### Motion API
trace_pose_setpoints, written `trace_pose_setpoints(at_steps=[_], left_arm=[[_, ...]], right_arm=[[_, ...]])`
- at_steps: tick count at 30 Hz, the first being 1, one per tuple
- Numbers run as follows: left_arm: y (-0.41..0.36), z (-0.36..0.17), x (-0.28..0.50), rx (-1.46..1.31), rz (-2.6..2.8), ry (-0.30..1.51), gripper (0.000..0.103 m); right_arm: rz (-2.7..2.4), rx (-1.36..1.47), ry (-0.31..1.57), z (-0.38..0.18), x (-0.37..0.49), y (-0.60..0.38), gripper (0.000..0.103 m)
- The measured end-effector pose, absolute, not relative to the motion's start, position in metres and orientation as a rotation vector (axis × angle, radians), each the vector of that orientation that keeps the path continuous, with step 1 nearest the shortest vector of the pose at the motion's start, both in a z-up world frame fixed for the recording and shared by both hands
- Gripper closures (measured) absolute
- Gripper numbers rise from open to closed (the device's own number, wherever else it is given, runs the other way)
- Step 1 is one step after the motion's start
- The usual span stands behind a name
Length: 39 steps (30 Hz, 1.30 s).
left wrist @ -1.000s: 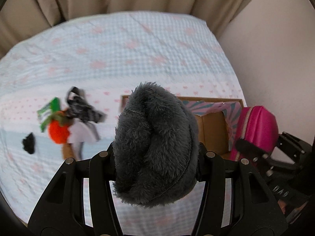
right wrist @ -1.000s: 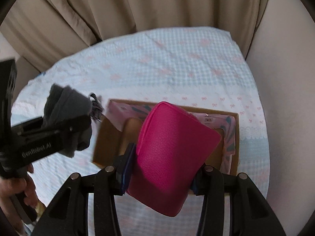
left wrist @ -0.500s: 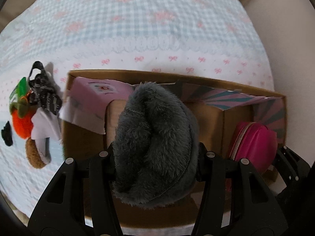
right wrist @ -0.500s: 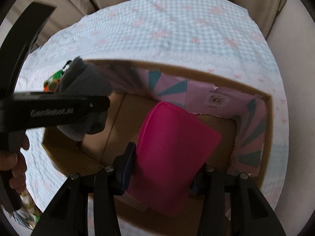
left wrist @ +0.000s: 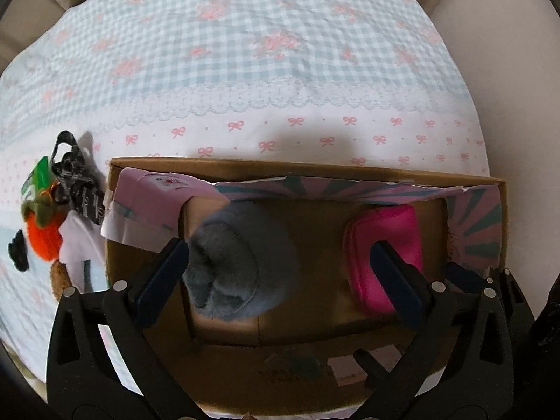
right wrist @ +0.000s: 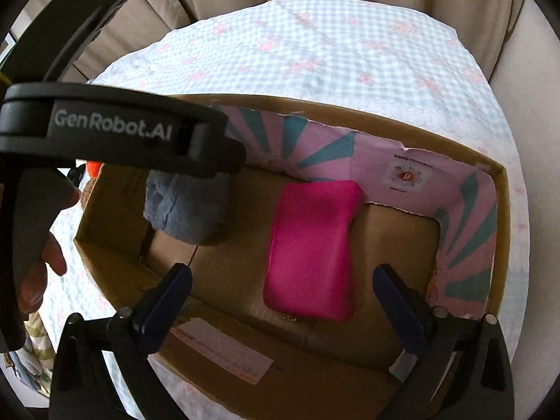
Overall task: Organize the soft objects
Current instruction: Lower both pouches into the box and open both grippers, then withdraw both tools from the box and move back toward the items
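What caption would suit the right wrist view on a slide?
Open right claw above a bright pink zippered pouch lying beside a fluffy grey plush item inside a brown cardboard box.

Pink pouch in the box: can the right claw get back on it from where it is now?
Probably yes. The right claw is open right above the pink pouch, which lies flat on the cardboard box floor. The grey plush sits apart to the side.

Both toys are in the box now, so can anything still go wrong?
Maybe. The open left hand-held gripper sits right by the grey plush, so lifting away could snag its fur. The pink pouch lies between the open right hand-held gripper's fingers and might get bumped. The orange toy is outside the box, easy to forget.
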State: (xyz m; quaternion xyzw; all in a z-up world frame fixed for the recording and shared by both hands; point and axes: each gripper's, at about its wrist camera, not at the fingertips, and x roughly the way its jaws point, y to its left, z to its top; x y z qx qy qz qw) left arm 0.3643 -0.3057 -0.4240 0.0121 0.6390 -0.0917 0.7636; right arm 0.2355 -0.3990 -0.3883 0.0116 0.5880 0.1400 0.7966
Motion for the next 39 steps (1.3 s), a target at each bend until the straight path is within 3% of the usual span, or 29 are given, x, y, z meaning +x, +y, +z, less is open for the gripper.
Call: trace_pose_setpoints(at_steps=[13,39], left_arm=[[-0.292,-0.356,0.33,0.017,-0.236,1.301,0.0],[-0.14,-0.114,0.16,0.005,-0.149,0.814,0.0]], right_arm=[[0.219,0.029,1.177,-0.32,0.211,-0.405,0.0],[0.046,0.029,0.841,-0.095,0.125,-0.323,0.0]])
